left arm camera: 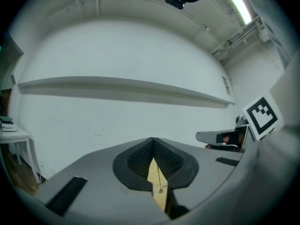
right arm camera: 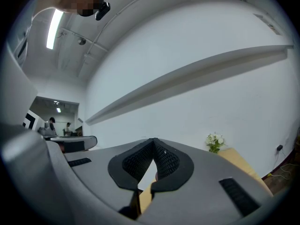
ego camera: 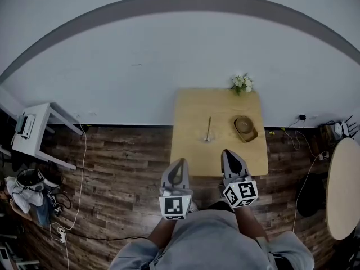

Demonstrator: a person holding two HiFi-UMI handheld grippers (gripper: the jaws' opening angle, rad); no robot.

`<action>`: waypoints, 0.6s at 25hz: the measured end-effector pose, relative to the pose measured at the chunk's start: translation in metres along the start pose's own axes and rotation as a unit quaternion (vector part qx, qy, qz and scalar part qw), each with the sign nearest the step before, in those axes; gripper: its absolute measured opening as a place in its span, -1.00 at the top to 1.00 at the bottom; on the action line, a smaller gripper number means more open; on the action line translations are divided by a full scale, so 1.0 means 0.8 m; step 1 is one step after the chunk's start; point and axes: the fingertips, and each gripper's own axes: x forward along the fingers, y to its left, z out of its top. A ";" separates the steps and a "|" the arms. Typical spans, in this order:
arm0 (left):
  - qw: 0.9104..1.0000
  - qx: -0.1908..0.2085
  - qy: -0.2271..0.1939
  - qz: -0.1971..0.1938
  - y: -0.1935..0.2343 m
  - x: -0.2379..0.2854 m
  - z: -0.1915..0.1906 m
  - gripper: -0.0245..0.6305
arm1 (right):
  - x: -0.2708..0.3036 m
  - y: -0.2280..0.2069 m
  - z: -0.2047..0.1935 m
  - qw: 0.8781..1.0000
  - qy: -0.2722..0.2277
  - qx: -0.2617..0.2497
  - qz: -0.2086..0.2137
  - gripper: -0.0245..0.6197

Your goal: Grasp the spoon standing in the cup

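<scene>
A spoon point(ego camera: 208, 127) stands upright in a small clear cup point(ego camera: 207, 138) near the middle of the wooden table point(ego camera: 191, 151). Both grippers hover side by side at the table's near edge, short of the cup. My left gripper point(ego camera: 179, 162) is shut and empty; in its own view the jaws meet at the tip point(left arm camera: 153, 140), and the spoon point(left arm camera: 159, 178) shows far off through the slit below. My right gripper point(ego camera: 226, 153) is also shut with nothing in it, its tips meeting point(right arm camera: 153, 141) and aimed at the wall above the table point(right arm camera: 239, 159).
A brown bowl point(ego camera: 245, 127) sits right of the cup, and white flowers point(ego camera: 242, 83) stand at the table's far edge against the wall. A white side table point(ego camera: 39, 129) is at the left, a round table point(ego camera: 344, 190) at the right, with cables on the wooden floor.
</scene>
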 end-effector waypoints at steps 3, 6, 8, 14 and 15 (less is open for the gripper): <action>1.000 -0.002 0.003 -0.001 0.006 0.012 -0.004 0.92 | 0.013 -0.006 -0.003 1.000 0.003 0.001 -0.003 0.93; 1.000 -0.002 0.006 0.000 0.011 0.030 -0.006 0.92 | 0.031 -0.015 -0.005 1.000 0.007 0.001 0.000 0.93; 1.000 -0.002 0.005 0.003 0.013 0.043 -0.005 0.92 | 0.041 -0.025 -0.007 1.000 0.010 0.000 0.002 0.93; 1.000 0.005 0.001 0.023 0.023 0.085 0.006 0.92 | 0.099 -0.072 -0.032 0.999 0.031 0.004 0.021 0.82; 1.000 0.005 0.000 0.029 0.025 0.092 0.007 0.92 | 0.112 -0.081 -0.042 0.999 0.044 0.004 0.025 0.79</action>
